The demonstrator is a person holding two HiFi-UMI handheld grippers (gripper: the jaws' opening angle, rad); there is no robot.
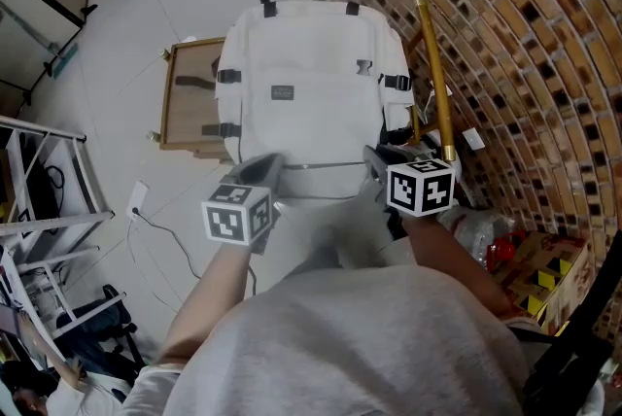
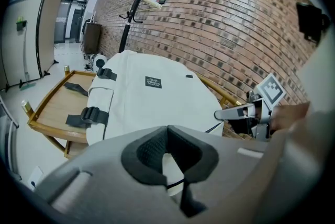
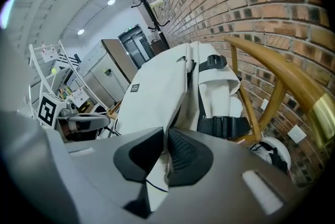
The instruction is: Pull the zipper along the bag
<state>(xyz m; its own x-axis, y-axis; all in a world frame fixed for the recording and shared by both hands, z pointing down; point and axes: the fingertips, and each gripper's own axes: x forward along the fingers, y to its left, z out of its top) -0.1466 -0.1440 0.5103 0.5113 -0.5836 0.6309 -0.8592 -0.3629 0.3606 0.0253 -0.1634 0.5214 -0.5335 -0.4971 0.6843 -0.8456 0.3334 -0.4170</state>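
A white backpack (image 1: 301, 84) lies flat on a low wooden chair (image 1: 185, 103), with its front label facing up. A dark zipper line (image 1: 326, 166) runs across its near end between my two grippers. My left gripper (image 1: 267, 169) is at the zipper's left end; in the left gripper view its jaws (image 2: 167, 130) are shut on a fold of white bag fabric. My right gripper (image 1: 374, 159) is at the zipper's right end, and its jaws (image 3: 166, 134) pinch white fabric at the bag's (image 3: 157, 92) edge. I cannot make out the zipper pull.
A curved brick wall (image 1: 505, 35) runs along the right. A wooden chair rail (image 1: 432, 74) stands between bag and wall. A black coat stand (image 2: 133, 3) is at the far end. A white rack (image 1: 39, 200) and a floor cable (image 1: 155, 220) are at left, packaging (image 1: 525, 268) at right.
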